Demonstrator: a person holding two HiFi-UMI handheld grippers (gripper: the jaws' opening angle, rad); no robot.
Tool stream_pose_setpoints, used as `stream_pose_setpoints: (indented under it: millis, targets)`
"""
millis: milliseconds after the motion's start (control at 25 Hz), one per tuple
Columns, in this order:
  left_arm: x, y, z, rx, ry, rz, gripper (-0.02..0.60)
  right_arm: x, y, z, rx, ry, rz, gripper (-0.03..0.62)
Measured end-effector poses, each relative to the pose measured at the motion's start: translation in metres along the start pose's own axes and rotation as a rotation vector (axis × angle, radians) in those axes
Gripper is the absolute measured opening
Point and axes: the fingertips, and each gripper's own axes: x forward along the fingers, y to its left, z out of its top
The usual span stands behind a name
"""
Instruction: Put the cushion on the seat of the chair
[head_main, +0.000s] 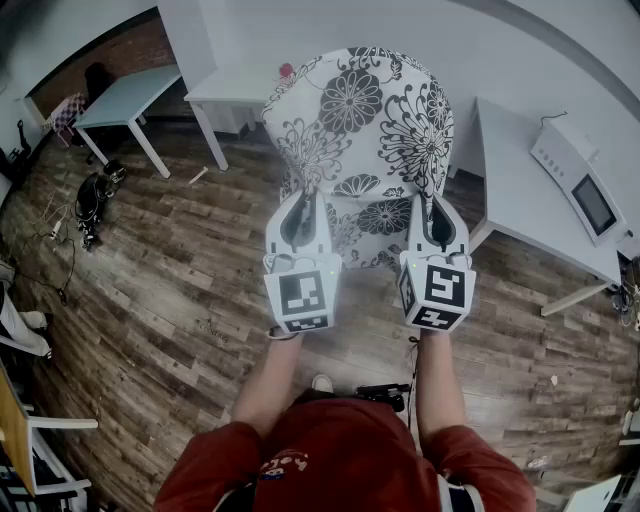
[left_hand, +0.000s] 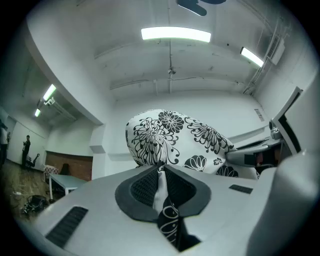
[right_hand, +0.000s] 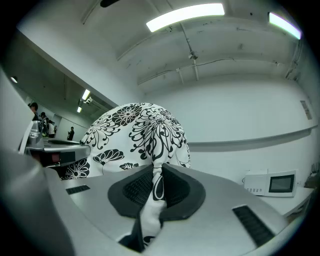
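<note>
jaws of left gripper (head_main: 305, 200) and right gripper (head_main: 433, 200) clamped on cushion (head_main: 365, 110), upper centre. mid-carry, seemingly; next calls for finding the unseen chair seat.

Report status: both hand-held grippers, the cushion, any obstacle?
Left hand-held gripper shut on cushion edge. Right hand-held gripper shut on it too. Cushion held above wood floor; no obstacle seen.

One cushion (head_main: 360, 125), floral print. Two grippers: left gripper (head_main: 303, 200), right gripper (head_main: 436, 205). Three tables: grey-blue table (head_main: 125, 97) far left, middle table (head_main: 228, 88) just beside it, right table (head_main: 505, 195) well apart from both. One microwave (head_main: 583, 187) by right table's far edge. Four ceiling light strips (left_hand: 175, 34) in left gripper view. One distant person (left_hand: 26, 150) there
</note>
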Motion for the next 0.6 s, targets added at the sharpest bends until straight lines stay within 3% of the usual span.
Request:
stream_pose_setpoints:
  millis: [600]
  targets:
    - [-0.0004,0.0035,0.001,-0.008,0.006,-0.01,0.046,-0.0028,0.0036,-0.0018,0.014,0.004,-0.017,0.057]
